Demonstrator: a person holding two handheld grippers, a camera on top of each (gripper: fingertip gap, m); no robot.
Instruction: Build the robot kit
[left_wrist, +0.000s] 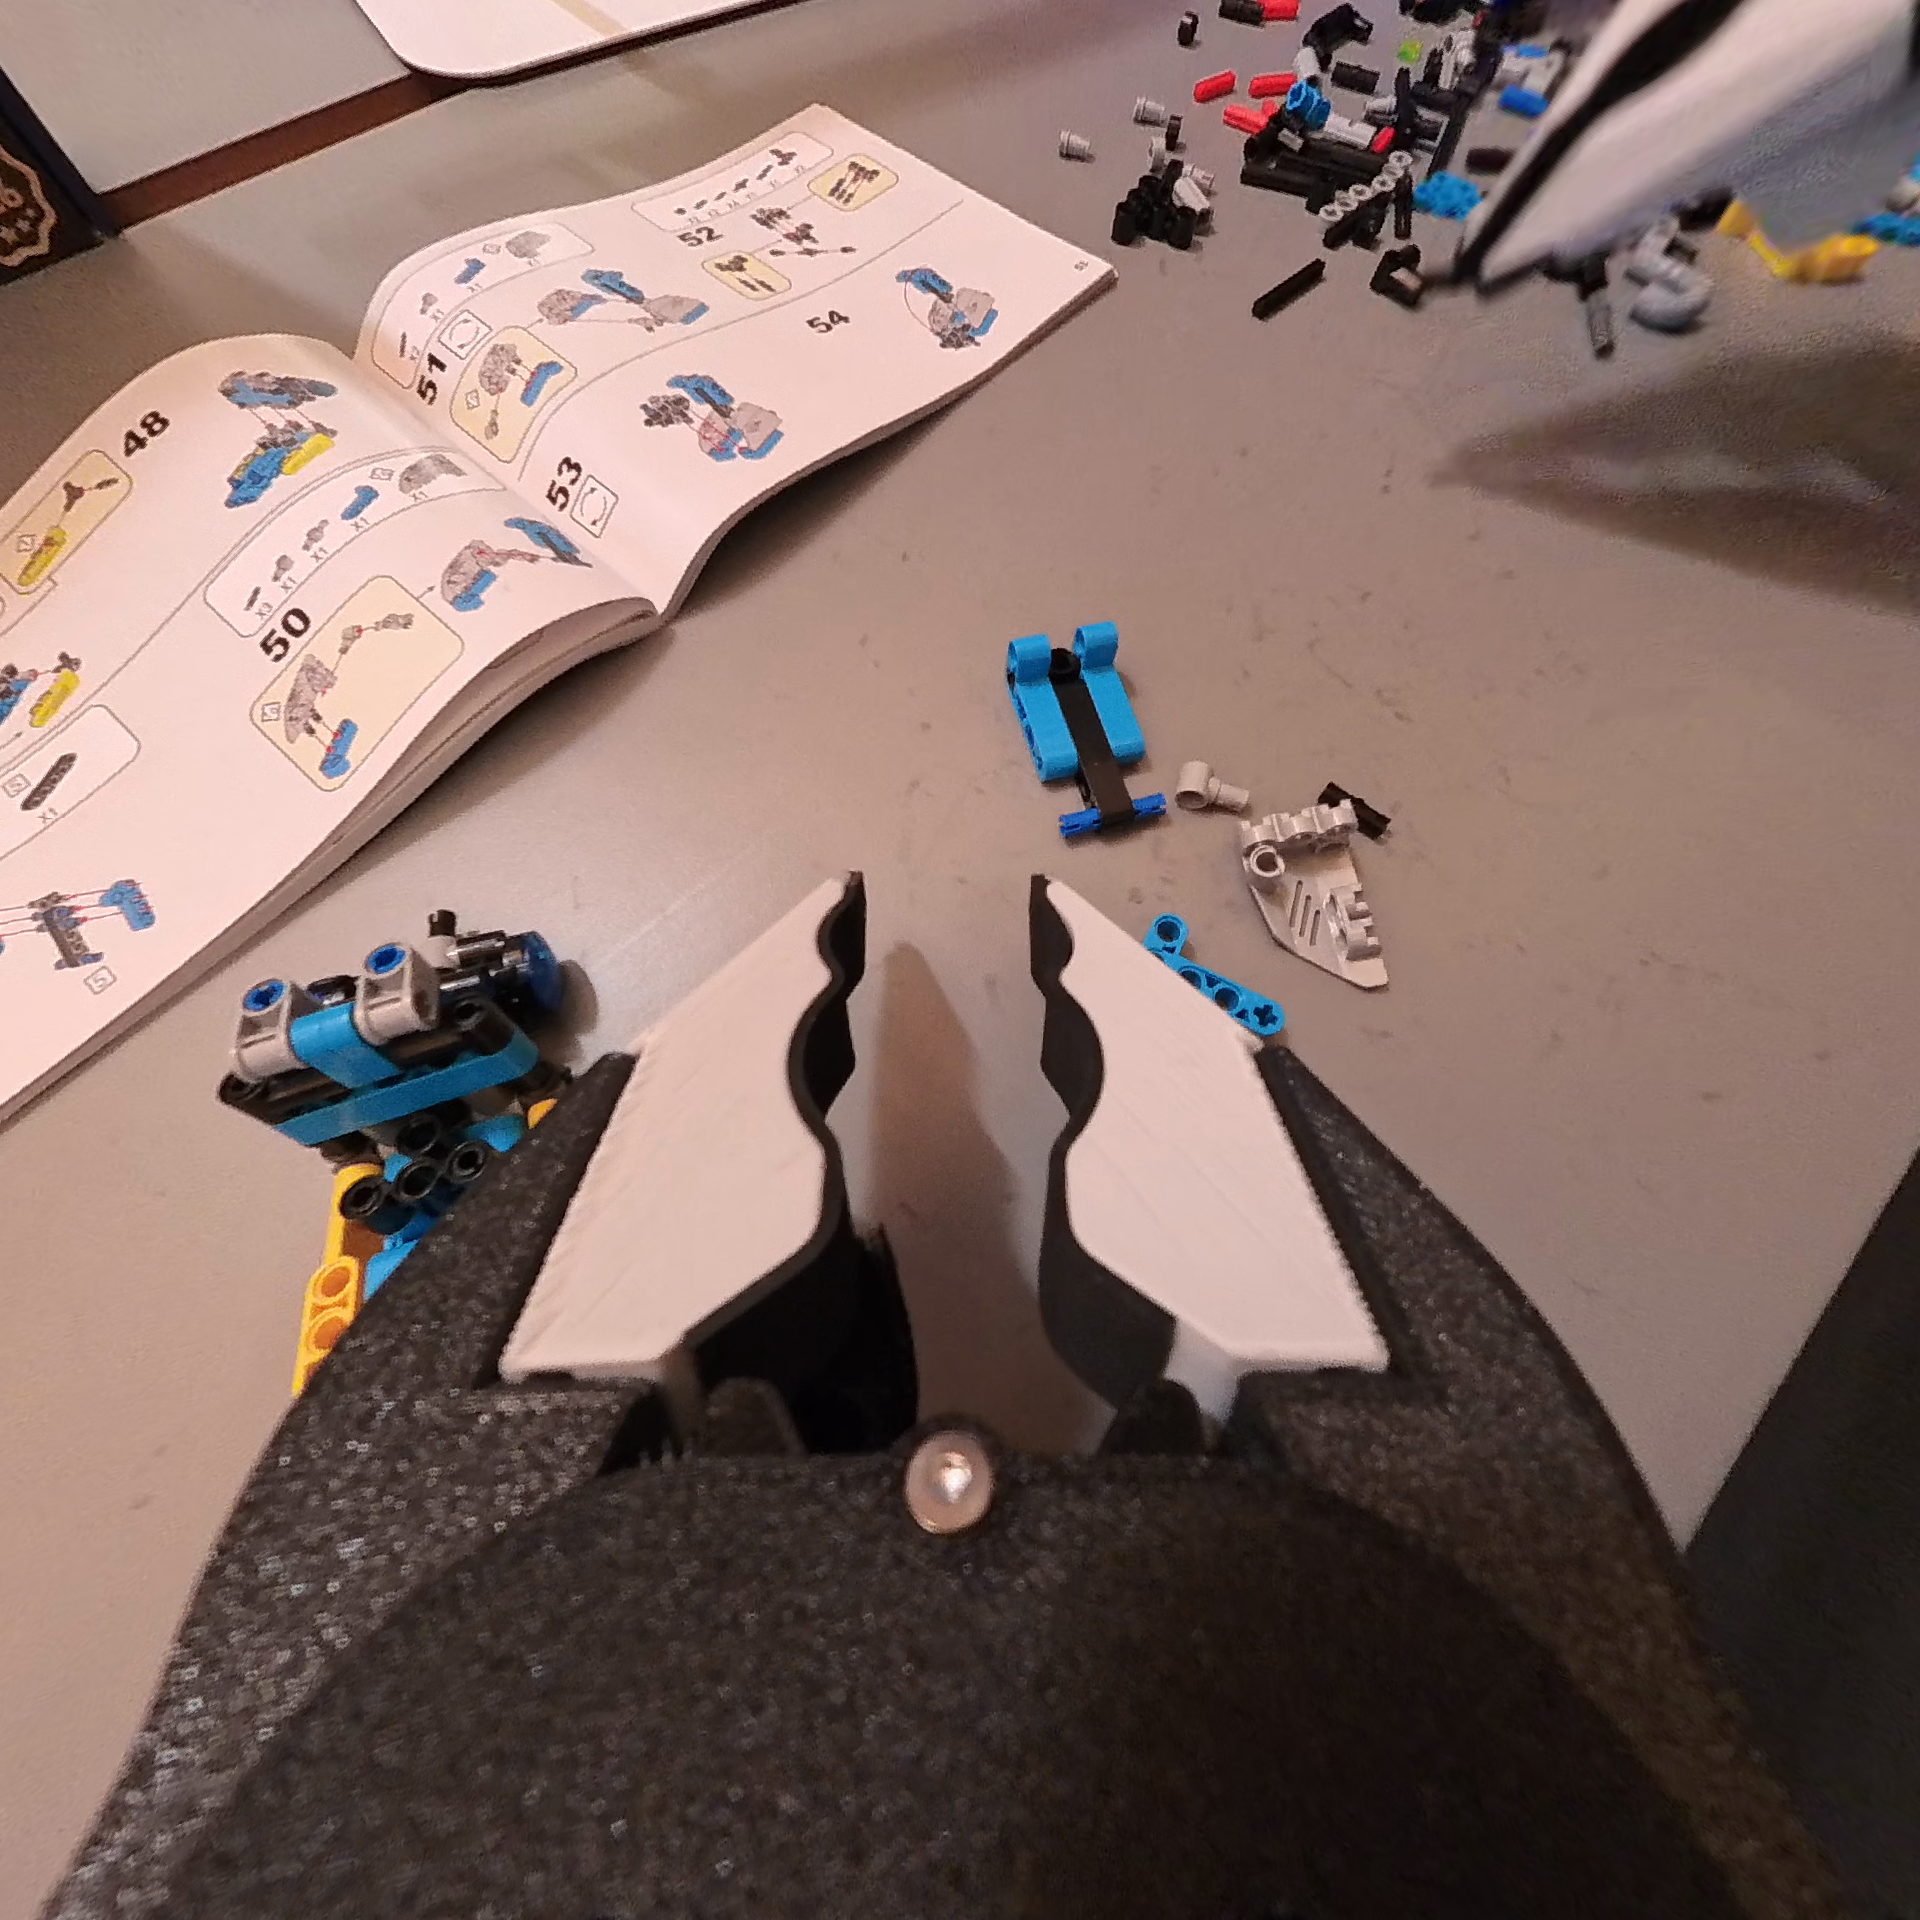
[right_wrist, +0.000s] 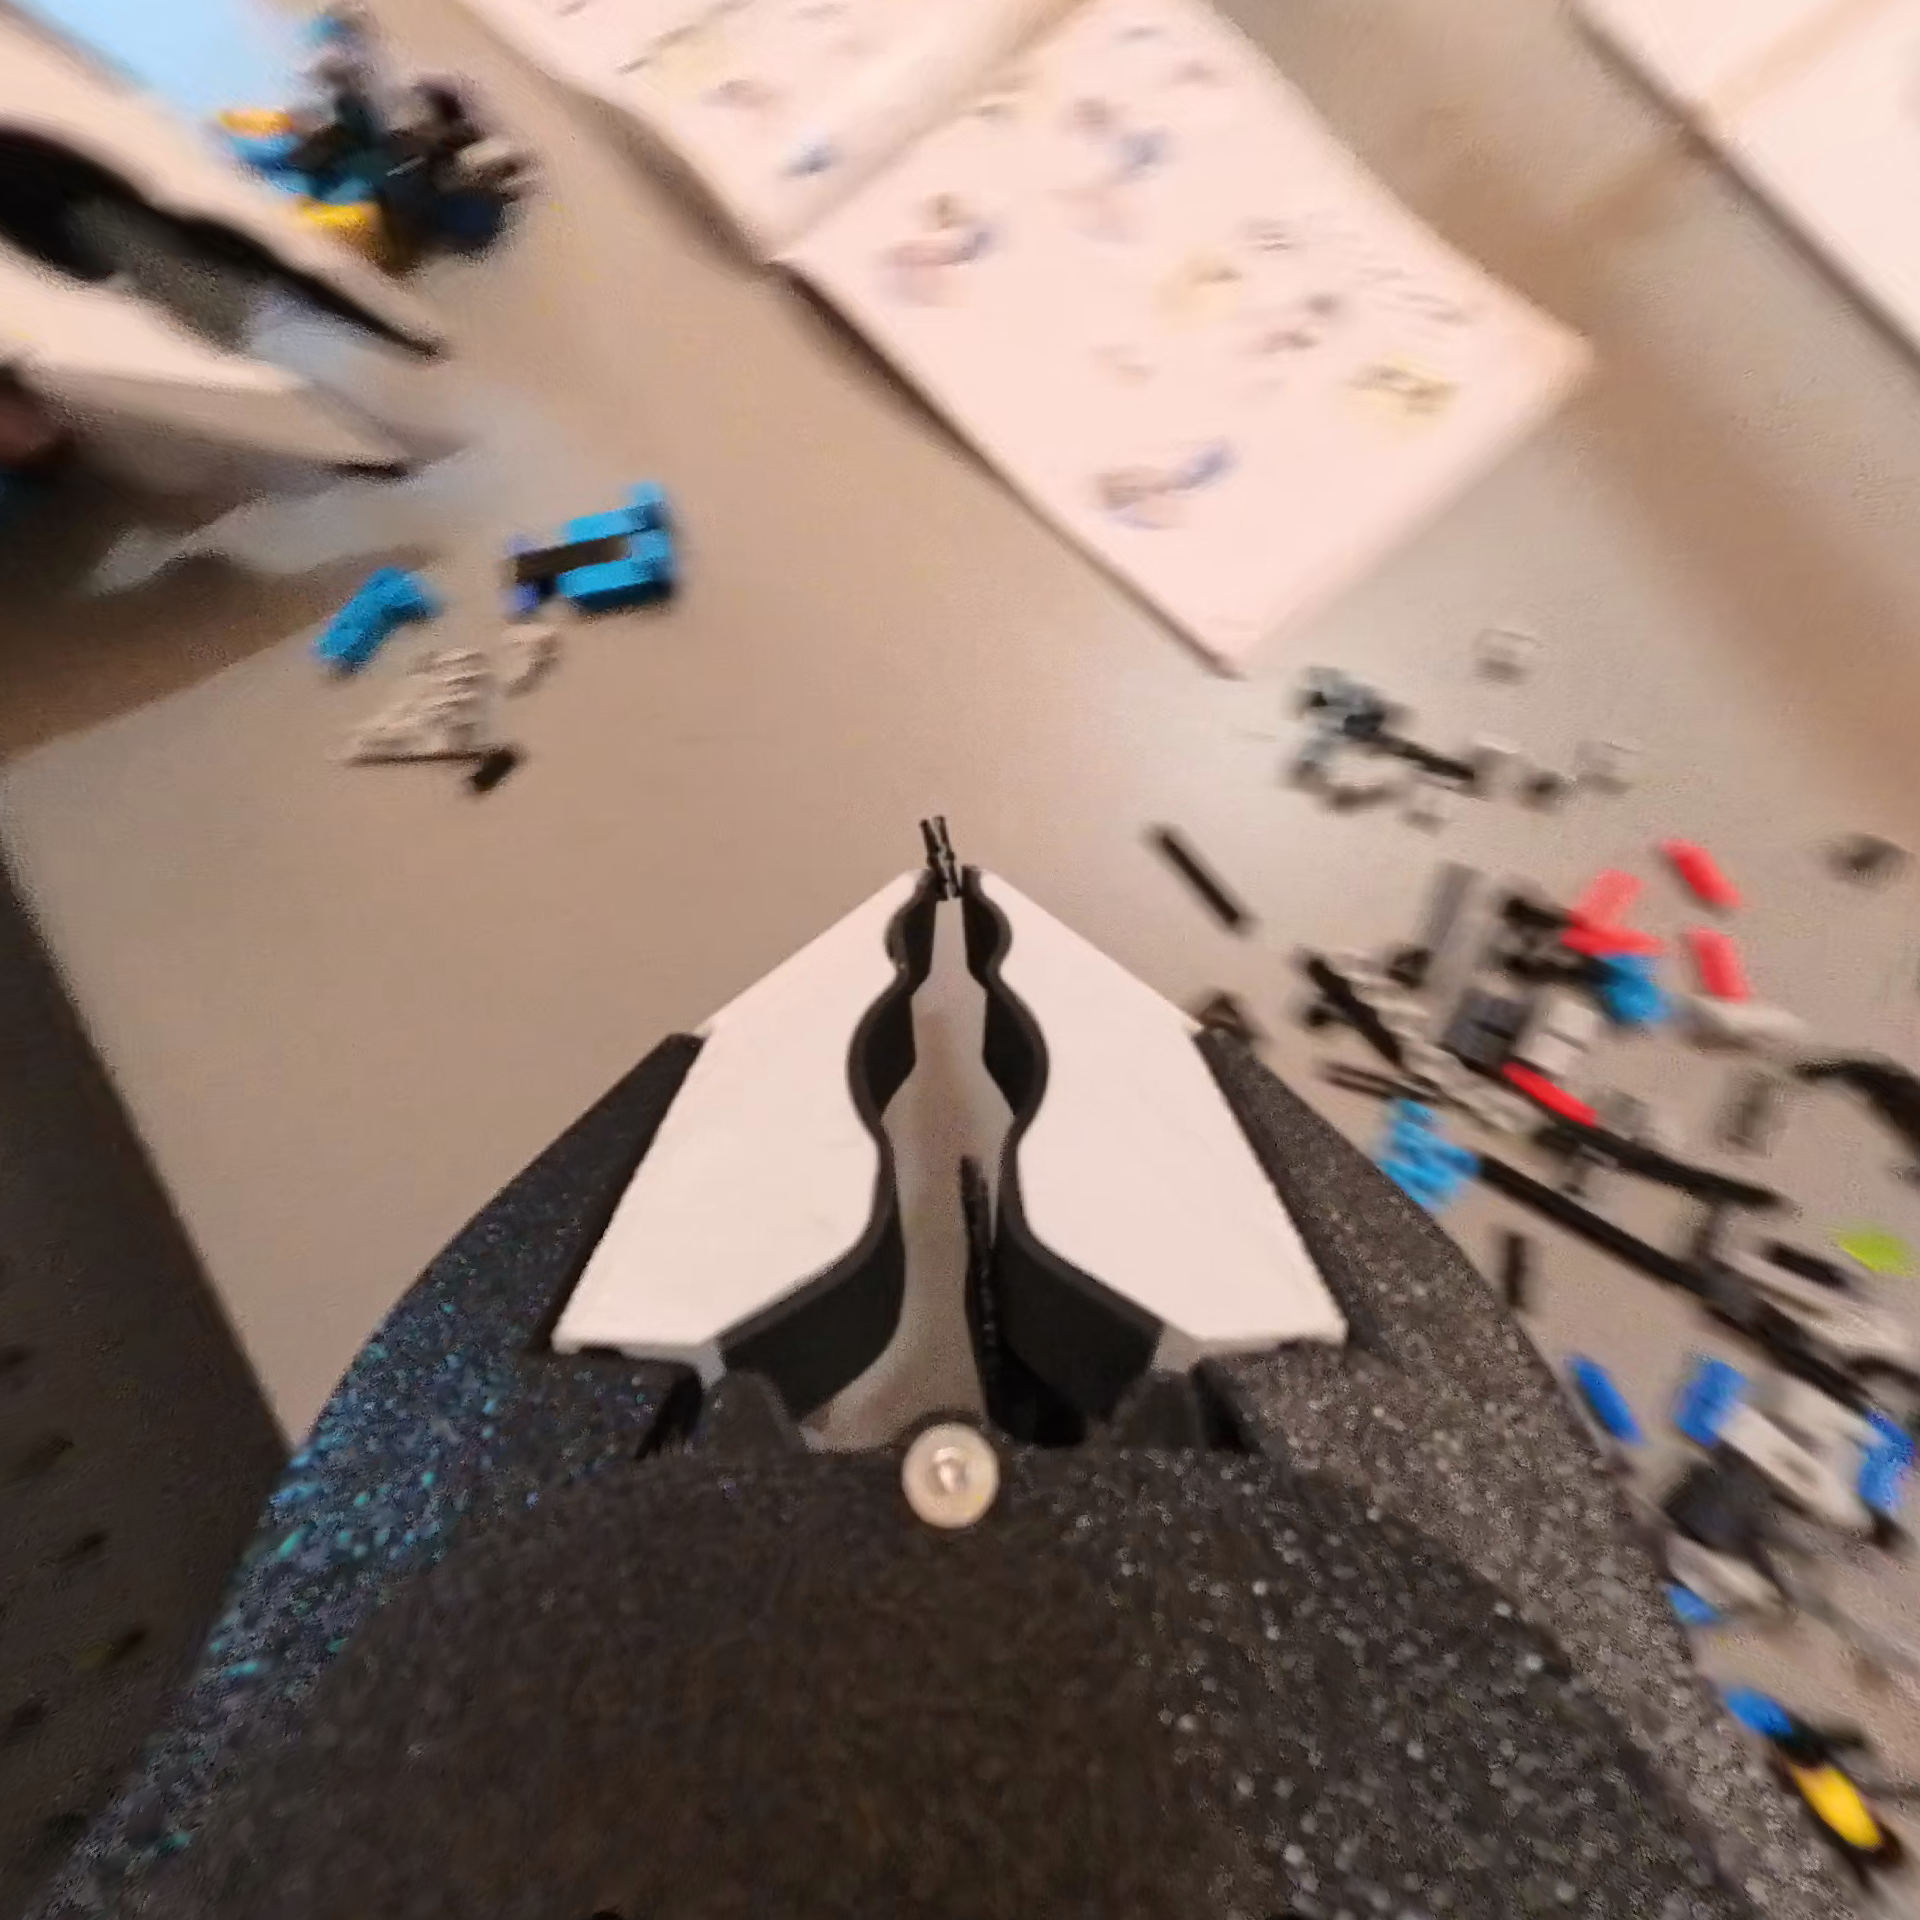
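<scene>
Left wrist view first: the left gripper (left_wrist: 948, 914) sits with its jaws well apart, nothing between them, just bare grey surface (left_wrist: 1351, 582). A partly built blue, grey and yellow brick model (left_wrist: 390, 1070) at lower left is half hidden behind the gripper body, so I can't make out its full shape. One open instruction booklet (left_wrist: 499, 499) fills the upper left, cut off at the frame edge. Ahead of the fingertips, right of centre, there's one small blue assembly with a black beam (left_wrist: 1081, 722), one grey connector (left_wrist: 1210, 787), one grey panel piece (left_wrist: 1314, 899) and one short blue beam (left_wrist: 1210, 971) partly tucked behind the right finger. Upper right has a loose parts pile (left_wrist: 1340, 145), too many to count, with the right gripper (left_wrist: 1662, 156) smeared across it. Right wrist view is really blurry: the right gripper (right_wrist: 948, 883) is nearly closed, pinching one small black pin (right_wrist: 938, 847) that pokes out past the tips at frame centre. The parts scatter (right_wrist: 1558, 1039) runs down the right side, the booklet (right_wrist: 1143, 312) sits top centre, and the blue assembly (right_wrist: 613, 561) is at mid left, all smeared.
</scene>
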